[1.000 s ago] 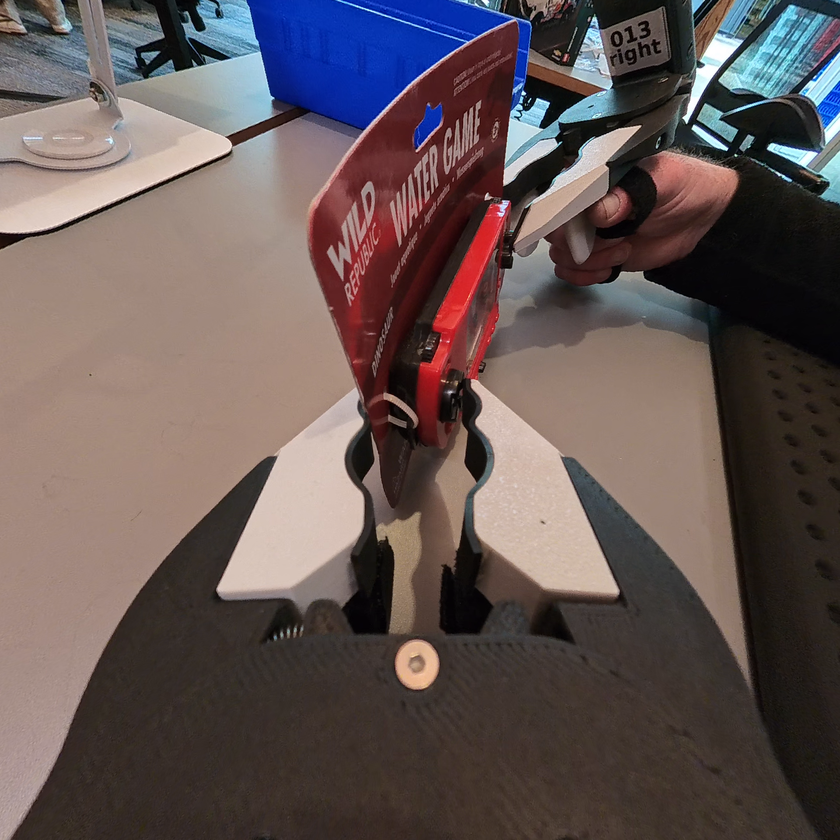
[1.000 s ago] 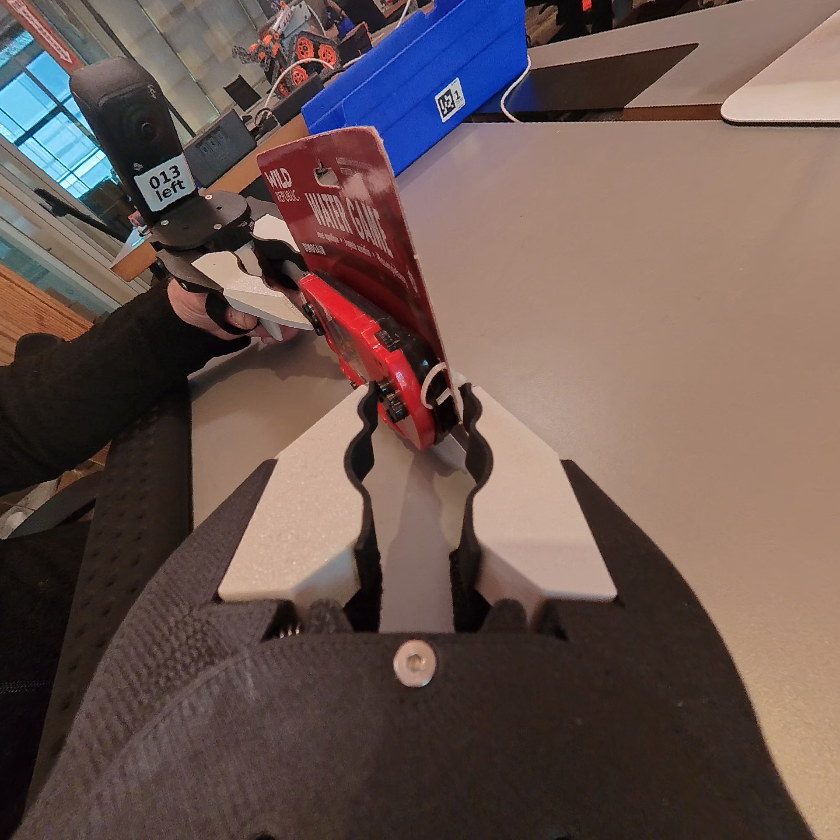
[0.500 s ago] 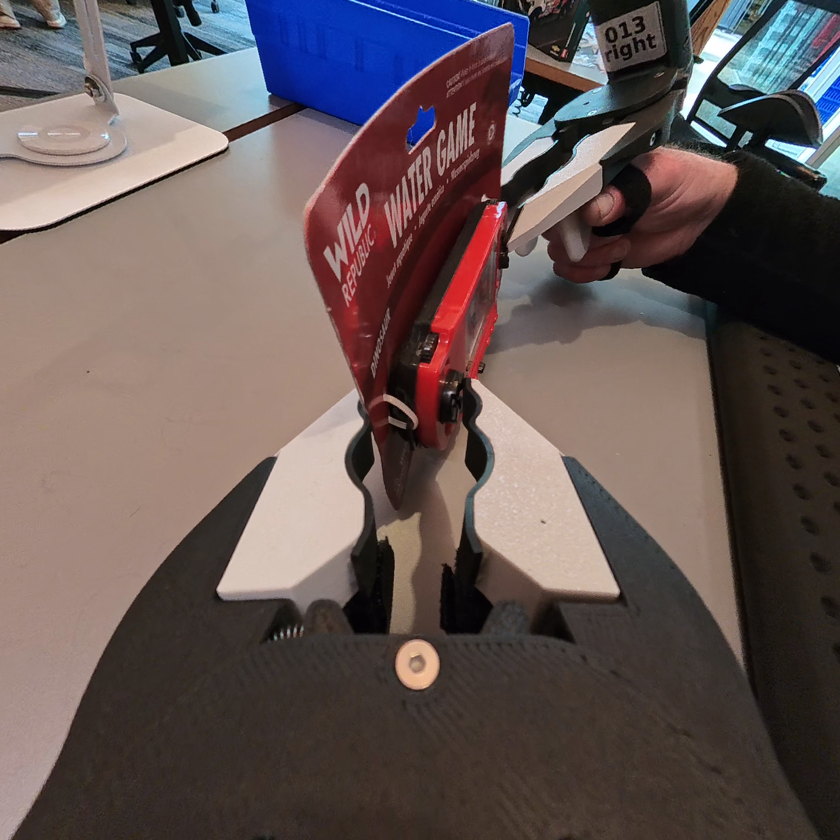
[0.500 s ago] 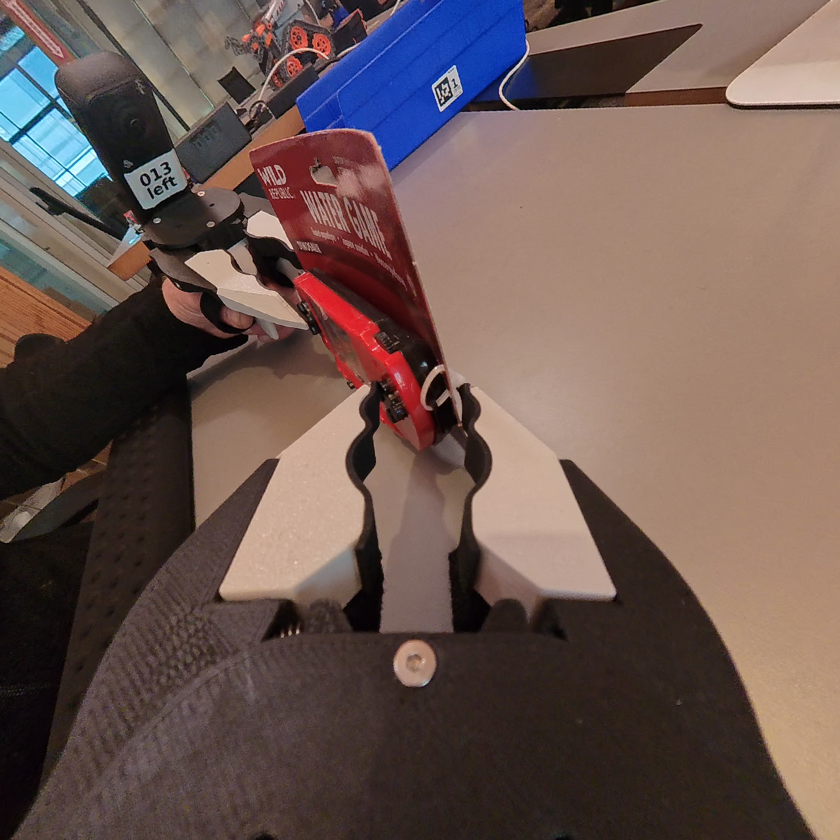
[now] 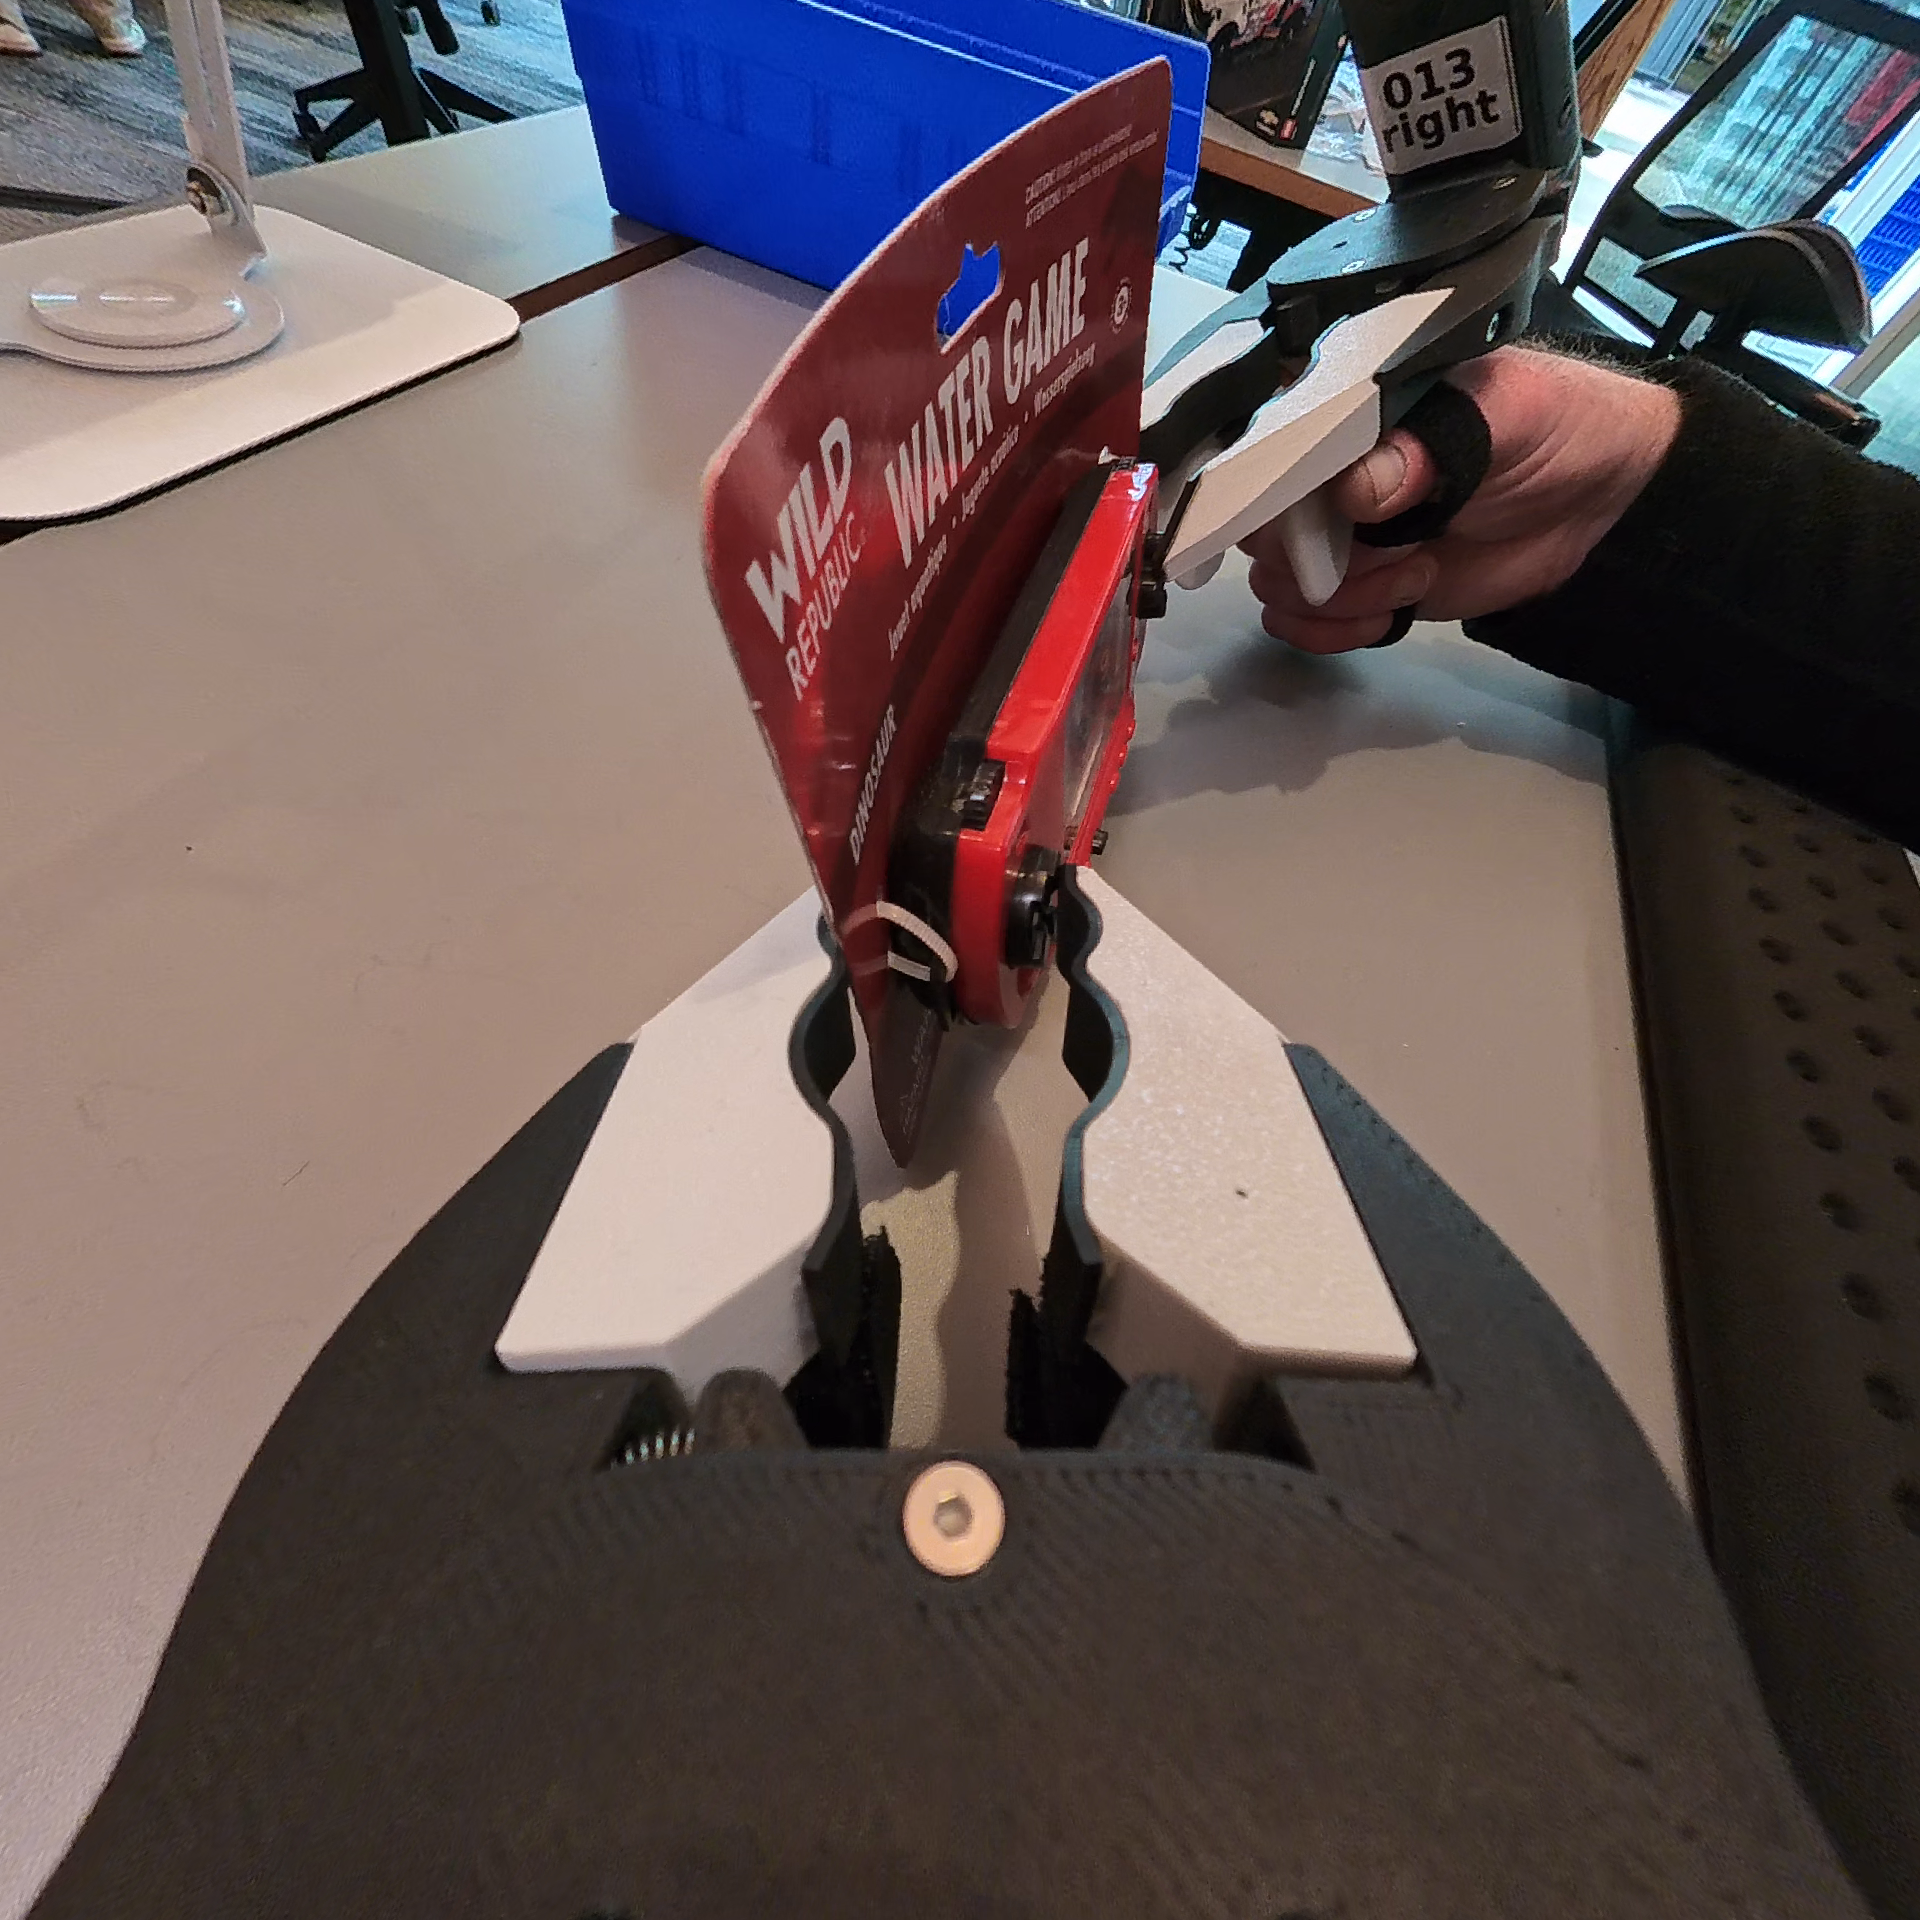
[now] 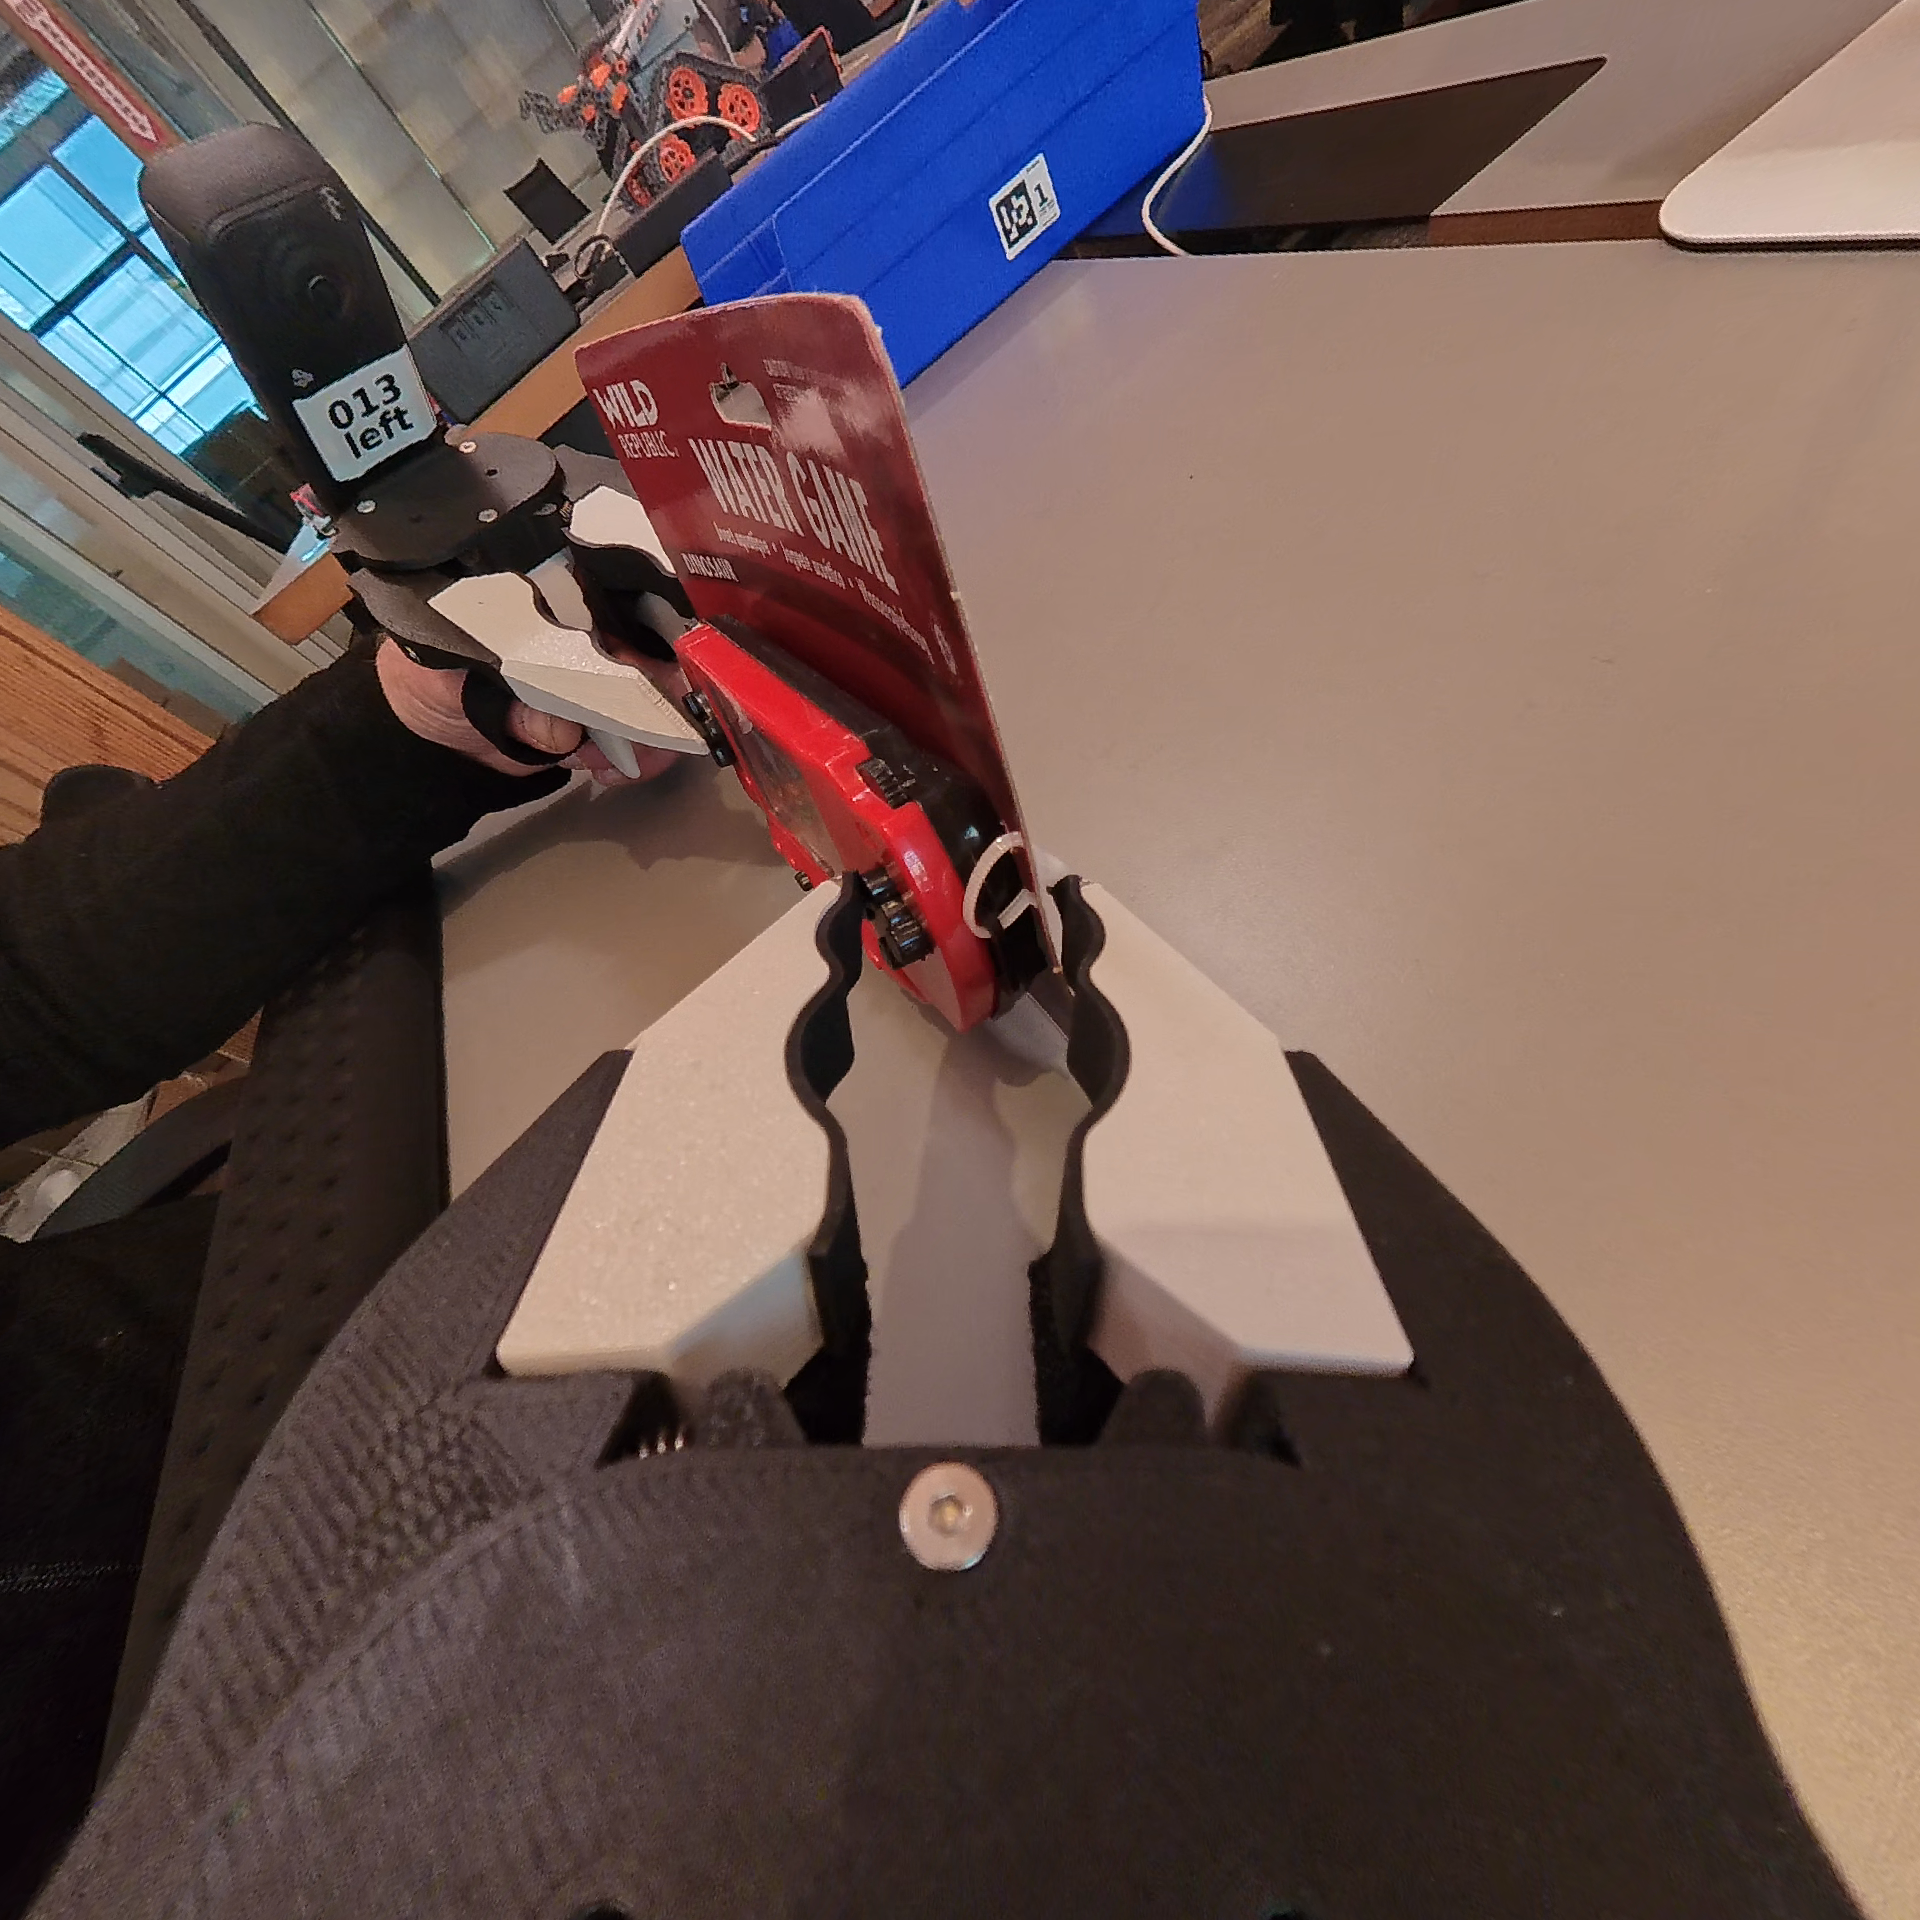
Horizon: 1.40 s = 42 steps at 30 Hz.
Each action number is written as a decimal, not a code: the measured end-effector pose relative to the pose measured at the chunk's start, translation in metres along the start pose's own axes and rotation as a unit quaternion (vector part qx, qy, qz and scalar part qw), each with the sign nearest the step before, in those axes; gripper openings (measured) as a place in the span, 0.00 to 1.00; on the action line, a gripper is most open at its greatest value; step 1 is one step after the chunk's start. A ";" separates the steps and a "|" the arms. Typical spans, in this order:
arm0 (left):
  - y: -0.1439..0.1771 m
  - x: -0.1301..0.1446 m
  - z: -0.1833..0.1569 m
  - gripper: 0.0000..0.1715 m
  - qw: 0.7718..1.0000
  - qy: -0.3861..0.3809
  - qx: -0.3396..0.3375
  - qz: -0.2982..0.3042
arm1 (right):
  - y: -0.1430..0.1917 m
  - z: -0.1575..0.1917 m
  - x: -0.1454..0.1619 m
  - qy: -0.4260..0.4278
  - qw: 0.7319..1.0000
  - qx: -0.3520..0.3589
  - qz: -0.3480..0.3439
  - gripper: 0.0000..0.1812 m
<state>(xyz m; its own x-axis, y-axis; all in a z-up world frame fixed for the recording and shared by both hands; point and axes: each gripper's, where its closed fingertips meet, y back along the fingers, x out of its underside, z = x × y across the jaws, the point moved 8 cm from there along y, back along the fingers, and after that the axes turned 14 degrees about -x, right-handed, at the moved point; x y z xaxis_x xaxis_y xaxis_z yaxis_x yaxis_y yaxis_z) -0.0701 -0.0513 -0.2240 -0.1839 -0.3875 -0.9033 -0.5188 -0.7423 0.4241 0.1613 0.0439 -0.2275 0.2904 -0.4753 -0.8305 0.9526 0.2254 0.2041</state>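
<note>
Two tools level, facing: left tool, right tool each clamp carded red toy ends.

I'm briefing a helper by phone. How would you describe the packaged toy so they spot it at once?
Start at the grey table, in front of the blue bin. Above it, the left gripper and right gripper pinch opposite ends of the packaged toy, held on edge. It is the only red item: a red handheld game tied to a dark red hang card.
</note>
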 end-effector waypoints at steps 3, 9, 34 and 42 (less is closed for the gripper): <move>0.000 0.000 0.000 0.20 1.000 0.001 0.000 0.000 | 0.000 0.000 0.000 0.001 1.000 0.000 -0.001 0.19; 0.001 0.000 -0.001 0.20 1.000 -0.005 -0.001 0.002 | 0.001 0.003 -0.001 0.005 1.000 0.003 0.011 0.15; 0.000 0.000 -0.001 0.20 1.000 0.010 0.001 0.005 | 0.001 0.002 -0.001 0.002 1.000 0.000 0.004 0.17; 0.000 0.000 -0.001 0.20 1.000 0.012 0.001 0.005 | 0.001 0.001 -0.001 0.002 1.000 0.002 0.001 0.18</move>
<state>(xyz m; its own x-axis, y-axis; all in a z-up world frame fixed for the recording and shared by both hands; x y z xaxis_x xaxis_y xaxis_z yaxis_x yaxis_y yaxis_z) -0.0692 -0.0518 -0.2239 -0.1688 -0.4075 -0.8975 -0.5189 -0.7374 0.4324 0.1622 0.0438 -0.2255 0.2928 -0.4714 -0.8319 0.9521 0.2240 0.2081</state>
